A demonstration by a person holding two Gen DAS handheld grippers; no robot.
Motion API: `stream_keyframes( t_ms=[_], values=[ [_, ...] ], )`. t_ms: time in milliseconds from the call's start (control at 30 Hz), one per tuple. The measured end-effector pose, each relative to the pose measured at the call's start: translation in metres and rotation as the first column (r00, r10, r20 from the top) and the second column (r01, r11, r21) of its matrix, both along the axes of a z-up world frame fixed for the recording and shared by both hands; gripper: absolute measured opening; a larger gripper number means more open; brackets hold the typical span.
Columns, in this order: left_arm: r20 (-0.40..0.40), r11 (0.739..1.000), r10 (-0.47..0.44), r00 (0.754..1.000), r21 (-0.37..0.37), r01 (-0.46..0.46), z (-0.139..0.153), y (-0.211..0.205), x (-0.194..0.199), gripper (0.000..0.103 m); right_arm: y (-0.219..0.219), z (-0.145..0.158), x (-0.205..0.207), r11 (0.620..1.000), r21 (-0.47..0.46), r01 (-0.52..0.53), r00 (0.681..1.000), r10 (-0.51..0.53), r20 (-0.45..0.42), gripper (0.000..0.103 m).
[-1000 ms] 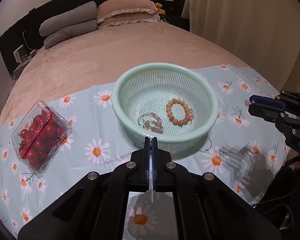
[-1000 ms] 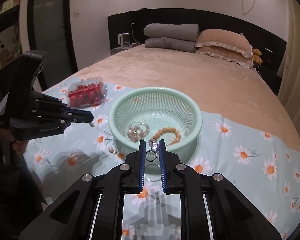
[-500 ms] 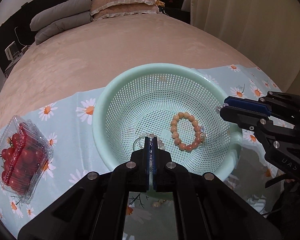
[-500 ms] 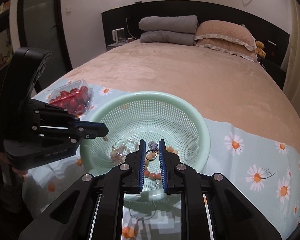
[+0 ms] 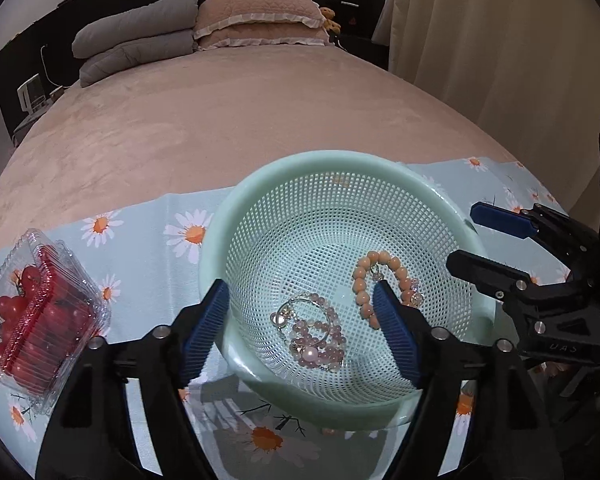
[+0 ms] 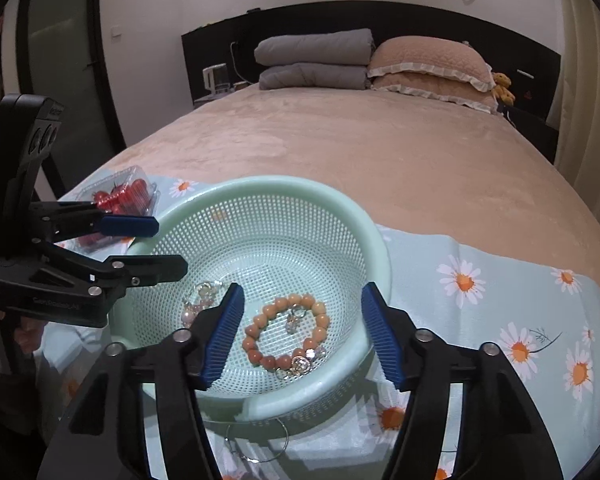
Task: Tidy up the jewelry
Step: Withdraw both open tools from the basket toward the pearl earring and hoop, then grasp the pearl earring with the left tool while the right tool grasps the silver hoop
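Both grippers, left point(image 5: 302, 326) & right point(image 6: 302, 330), spread wide, empty, over mint-green perforated plastic basket point(image 6: 260, 190). Inside: orange round-bead bracelet point(image 6: 286, 334), light, likely slippery; best pinched across one bead run.

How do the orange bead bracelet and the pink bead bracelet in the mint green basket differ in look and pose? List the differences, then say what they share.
The orange bead bracelet has larger, opaque orange beads; the pink bead bracelet has smaller, pale, glossy ones. The orange bead bracelet lies open as one clear ring; the pink bead bracelet sits bunched in a heap with a thin silver hoop. Both rest on the floor of the mint green perforated plastic basket, apart from each other, untouched by either gripper.
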State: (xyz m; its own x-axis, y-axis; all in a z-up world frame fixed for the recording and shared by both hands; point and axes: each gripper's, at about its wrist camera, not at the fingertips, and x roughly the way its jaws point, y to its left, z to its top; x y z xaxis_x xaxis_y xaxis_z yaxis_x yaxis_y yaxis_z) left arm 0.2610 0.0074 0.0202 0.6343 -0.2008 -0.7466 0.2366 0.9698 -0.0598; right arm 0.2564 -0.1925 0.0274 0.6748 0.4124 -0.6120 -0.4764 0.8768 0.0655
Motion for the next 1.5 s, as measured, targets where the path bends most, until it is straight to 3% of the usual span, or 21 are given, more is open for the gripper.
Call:
stream_keyframes(
  t_ms=[33,67,133,467,567,833,1033,1200,1300,1500],
  values=[
    [0.026,0.999,0.023,0.999,0.027,-0.024,0.003,0.001,-0.004,0.098,-0.001,0.004,-0.004,1.000,0.005,0.008,1.000,-0.008,0.014,0.075],
    [0.047,0.999,0.036,0.998,0.037,-0.037,0.007,0.003,-0.007,0.097,-0.002,0.008,-0.007,1.000,0.005,0.017,0.999,-0.017,0.029,0.081],
    [0.040,0.999,0.042,0.998,0.017,-0.043,0.011,0.010,-0.012,0.097,-0.005,0.014,-0.013,1.000,0.006,0.030,0.998,-0.030,0.048,0.085],
    [-0.018,0.995,0.101,0.995,0.007,-0.101,0.002,0.030,-0.044,0.097,-0.011,0.024,-0.044,0.999,-0.040,0.036,0.998,-0.033,0.059,0.086],
    [-0.049,0.994,0.104,0.993,-0.029,-0.106,-0.007,0.033,-0.054,0.097,-0.014,0.019,-0.052,0.998,-0.051,0.042,0.998,-0.040,0.042,0.086],
    [-0.087,0.994,0.096,0.992,-0.042,-0.100,-0.039,0.015,-0.072,0.097,-0.019,-0.017,-0.062,0.996,-0.068,0.050,0.997,-0.054,-0.054,0.086],
    [-0.152,0.996,0.089,0.984,0.009,-0.088,-0.077,-0.003,-0.068,0.097,-0.012,-0.063,-0.054,0.996,-0.064,0.059,0.983,-0.069,-0.171,0.086],
    [-0.093,0.986,0.113,0.989,0.133,-0.100,-0.096,-0.016,-0.062,0.099,-0.004,-0.098,-0.046,0.992,-0.085,0.092,0.967,-0.109,-0.229,0.090],
    [-0.068,0.985,0.139,0.988,0.110,-0.131,-0.101,-0.014,-0.062,0.099,0.004,-0.100,-0.046,0.990,-0.114,0.084,0.968,-0.108,-0.226,0.095],
    [-0.024,0.984,0.144,0.989,0.105,-0.141,-0.101,-0.013,-0.069,0.099,0.004,-0.101,-0.050,0.990,-0.111,0.088,0.972,-0.110,-0.208,0.097]
  ],
)
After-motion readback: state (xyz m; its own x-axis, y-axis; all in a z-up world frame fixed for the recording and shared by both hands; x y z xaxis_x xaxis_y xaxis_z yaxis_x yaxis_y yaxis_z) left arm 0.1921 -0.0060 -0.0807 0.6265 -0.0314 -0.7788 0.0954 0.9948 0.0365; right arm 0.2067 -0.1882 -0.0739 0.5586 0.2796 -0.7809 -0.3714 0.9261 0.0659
